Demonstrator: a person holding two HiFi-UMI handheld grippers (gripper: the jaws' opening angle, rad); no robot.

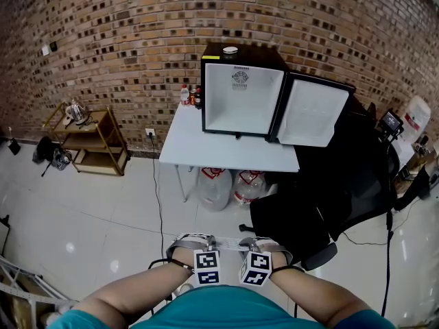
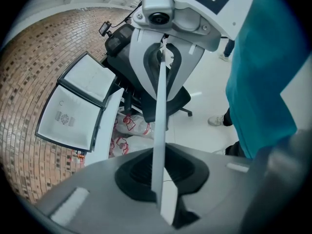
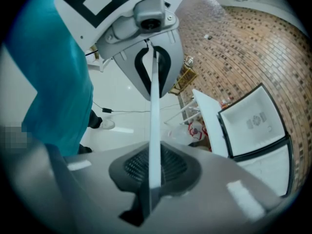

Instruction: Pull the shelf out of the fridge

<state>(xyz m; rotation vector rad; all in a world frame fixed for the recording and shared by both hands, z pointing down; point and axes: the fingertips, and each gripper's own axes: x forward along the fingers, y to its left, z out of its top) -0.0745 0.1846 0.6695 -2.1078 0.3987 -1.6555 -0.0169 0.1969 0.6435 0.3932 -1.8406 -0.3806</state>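
Holding the left tool (image 1: pixel 209 242) and right tool (image 1: pixel 252 242) shut and empty, tips together at the waist; fridge (image 1: pixel 241 98) stands open on the surface (image 1: pixel 206 153), well apart, straight ahead; its shelf cannot be made out; neither hand seems nearer.

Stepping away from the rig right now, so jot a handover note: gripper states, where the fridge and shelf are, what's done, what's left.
The left gripper is shut on one end of the shelf, a thin white panel seen edge-on.
The right gripper is shut on the other end, facing the first.
The shelf is held between both, close to the person's body and well away from the fridge.
The fridge stands on the white table, its door swung open; the interior looks bare.
Done: the shelf is out.
Left: probably only to set it down somewhere.
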